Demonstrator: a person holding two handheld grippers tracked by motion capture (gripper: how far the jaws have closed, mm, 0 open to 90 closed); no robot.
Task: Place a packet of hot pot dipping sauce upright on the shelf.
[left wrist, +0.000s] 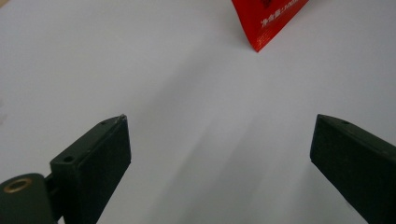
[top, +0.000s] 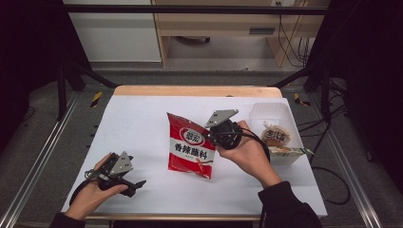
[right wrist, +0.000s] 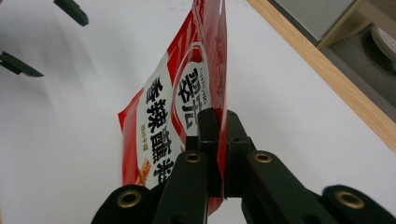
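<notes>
White table point(top: 142, 123) | right gripper point(top: 215, 134) clamped on red snack bag point(top: 190, 147), lifted | left gripper point(top: 138, 184) jaws apart, empty.

Red snack packet point(top: 191, 146): glossy red foil with a white label panel bearing black Chinese characters and a small emblem above them. Intact and sealed. Pose: held up off the white table point(top: 142, 123) by its right edge, label facing the high view camera, lower corner tilted down. Position: centre of the high view; top right of the left gripper view.
</notes>
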